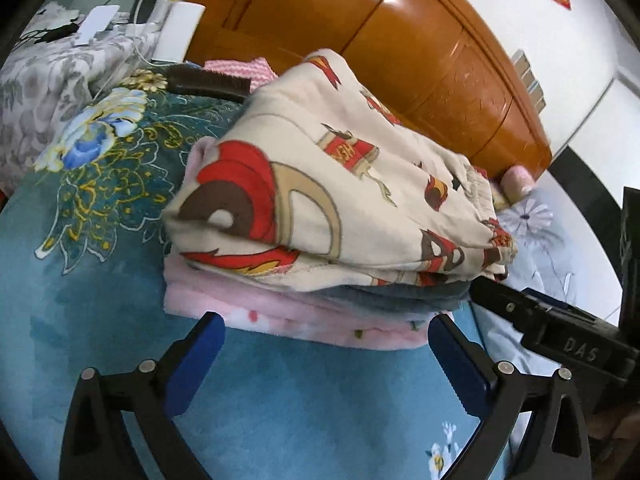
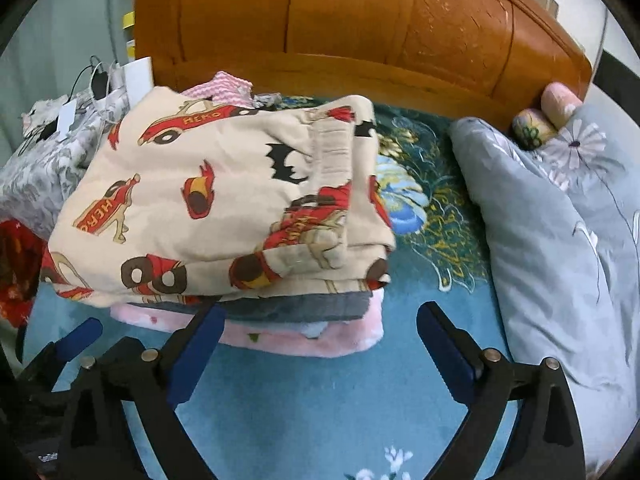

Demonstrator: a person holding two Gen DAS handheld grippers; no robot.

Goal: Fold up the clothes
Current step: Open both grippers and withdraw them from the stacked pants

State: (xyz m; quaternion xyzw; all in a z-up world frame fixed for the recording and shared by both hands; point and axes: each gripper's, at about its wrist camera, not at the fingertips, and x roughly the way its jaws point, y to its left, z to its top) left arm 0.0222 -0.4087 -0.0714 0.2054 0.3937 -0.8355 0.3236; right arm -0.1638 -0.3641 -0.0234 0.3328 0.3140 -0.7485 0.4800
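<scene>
On bed (image 2: 304, 400), at 12 o'clock from both grippers: folded cream printed garment (image 2: 216, 200) topping pink (image 2: 304, 340) and grey (image 2: 320, 304) folded layers, stacked probably for tidiness. Left gripper (image 1: 324, 344) and right gripper (image 2: 320, 332) spread, empty. Grey pillow (image 2: 552, 240) at 2 o'clock fully seen from right wrist only.

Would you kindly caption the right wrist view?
Open right gripper facing a folded cartoon-print garment stacked on pink fleece.

Evenly, brightly lit; glared white on the headboard (image 1: 400, 28) top; bent and darkened at fisheye edges; slightly soft throughout.
</scene>
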